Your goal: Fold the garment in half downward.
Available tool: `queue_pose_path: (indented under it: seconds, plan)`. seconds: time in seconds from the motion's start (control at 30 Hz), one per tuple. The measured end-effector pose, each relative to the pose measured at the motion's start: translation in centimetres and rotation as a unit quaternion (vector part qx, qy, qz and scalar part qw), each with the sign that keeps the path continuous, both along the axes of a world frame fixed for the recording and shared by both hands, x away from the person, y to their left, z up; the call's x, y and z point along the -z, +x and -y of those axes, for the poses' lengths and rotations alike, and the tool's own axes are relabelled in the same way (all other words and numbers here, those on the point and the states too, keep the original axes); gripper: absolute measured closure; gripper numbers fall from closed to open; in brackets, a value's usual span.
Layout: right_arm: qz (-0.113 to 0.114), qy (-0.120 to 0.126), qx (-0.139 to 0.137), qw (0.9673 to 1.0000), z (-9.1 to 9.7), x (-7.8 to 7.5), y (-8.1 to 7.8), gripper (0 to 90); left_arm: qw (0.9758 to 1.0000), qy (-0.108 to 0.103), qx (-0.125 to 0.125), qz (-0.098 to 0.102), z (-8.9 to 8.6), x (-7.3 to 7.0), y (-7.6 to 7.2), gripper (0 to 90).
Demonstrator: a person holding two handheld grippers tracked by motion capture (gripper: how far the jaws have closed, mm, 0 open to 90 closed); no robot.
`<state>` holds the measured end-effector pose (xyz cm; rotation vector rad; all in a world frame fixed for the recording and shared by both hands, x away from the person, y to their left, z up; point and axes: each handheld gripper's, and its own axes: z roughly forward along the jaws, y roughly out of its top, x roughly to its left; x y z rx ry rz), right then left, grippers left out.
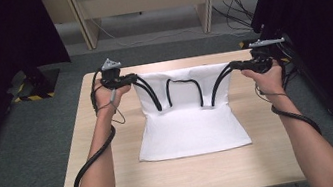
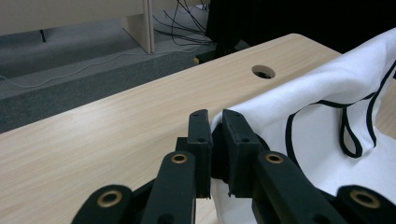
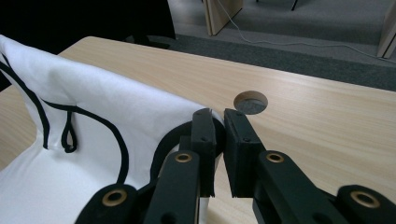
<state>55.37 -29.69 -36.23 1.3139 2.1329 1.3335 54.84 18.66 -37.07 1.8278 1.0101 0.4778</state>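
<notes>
Garment: white top with black trim (image 1: 191, 120) — lower half flat on the surface (image 1: 118, 182), far edge lifted.
Left gripper (image 2: 215, 122): clamped on one top corner.
Right gripper (image 3: 219, 122): clamped on the other corner.
Handling: light, limp fabric — likely sags between holds; corners or hem give the best grip.

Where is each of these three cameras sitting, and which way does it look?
High view: above the person's side, looking forward and down at the table; forearms, left gripper and right gripper show.
Left gripper view: on the left gripper, looking along its jaws, shut on the cloth.
Right gripper view: on the right gripper, jaws likewise shut on a cloth corner.
All share the cloth and table.
</notes>
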Motion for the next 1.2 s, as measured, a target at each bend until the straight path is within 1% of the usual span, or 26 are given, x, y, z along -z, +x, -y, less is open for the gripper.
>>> queue_pose_path:
  seconds: [0.13, 0.27, 0.37, 0.43, 0.57, 0.7, 0.8, 0.83, 0.87, 0.9, 0.97, 1.0, 1.1, 1.17, 1.2]
  plan:
    - [-0.007, -0.010, -0.004, 0.9999, -0.2, 1.0, -0.2, 83.5, 1.0000, 0.006, 0.003, -0.005, 0.2, 0.6, -0.2, 81.9]
    - [-0.015, -0.014, -0.007, 0.9998, -0.2, 2.2, -0.5, 83.5, 0.9996, 0.022, 0.013, -0.012, 0.5, 1.5, -0.5, 81.9]
    - [-0.019, -0.014, -0.009, 0.9997, 0.0, 2.8, -0.8, 83.5, 0.9993, 0.030, 0.017, -0.015, 0.7, 2.0, -0.9, 81.9]
    - [-0.021, -0.018, -0.012, 0.9995, 0.0, 3.0, -1.1, 83.5, 0.9988, 0.039, 0.023, -0.016, 0.7, 2.4, -1.3, 81.9]
    - [-0.018, -0.021, -0.021, 0.9994, 0.1, 3.3, -1.7, 83.5, 0.9982, 0.049, 0.031, -0.013, 0.7, 2.9, -2.2, 82.0]
    - [-0.013, -0.026, -0.028, 0.9992, 0.1, 3.5, -2.5, 83.5, 0.9969, 0.068, 0.039, -0.004, 0.8, 2.8, -3.2, 82.0]
    - [-0.009, -0.028, -0.032, 0.9990, 0.3, 3.5, -3.1, 83.5, 0.9963, 0.074, 0.042, 0.000, 0.8, 2.7, -3.7, 82.1]
    - [-0.008, -0.030, -0.033, 0.9990, 0.3, 3.5, -3.3, 83.5, 0.9957, 0.081, 0.045, 0.000, 0.8, 2.8, -4.1, 82.1]
    - [-0.008, -0.030, -0.033, 0.9990, 0.3, 3.5, -3.3, 83.5, 0.9957, 0.081, 0.045, 0.000, 0.8, 2.8, -4.1, 82.1]
    - [-0.005, -0.035, -0.037, 0.9987, 0.3, 3.5, -3.6, 83.5, 0.9957, 0.081, 0.045, 0.000, 0.8, 2.8, -4.1, 82.1]
    - [-0.005, -0.035, -0.037, 0.9987, 0.3, 3.5, -3.6, 83.5, 0.9956, 0.081, 0.046, 0.000, 0.8, 3.0, -4.3, 82.1]
    - [-0.004, -0.038, -0.039, 0.9985, 0.3, 3.5, -3.9, 83.5, 0.9956, 0.081, 0.046, 0.000, 0.8, 3.0, -4.3, 82.1]
    - [-0.003, -0.038, -0.041, 0.9984, 0.3, 3.5, -4.2, 83.4, 0.9955, 0.082, 0.048, 0.000, 0.8, 3.1, -4.5, 82.1]
    - [-0.003, -0.038, -0.041, 0.9984, 0.3, 3.5, -4.2, 83.4, 0.9952, 0.085, 0.050, 0.002, 0.7, 3.1, -4.8, 82.1]
    - [-0.002, -0.041, -0.044, 0.9982, 0.4, 3.5, -4.4, 83.5, 0.9949, 0.085, 0.054, 0.001, 0.8, 3.1, -5.0, 82.1]
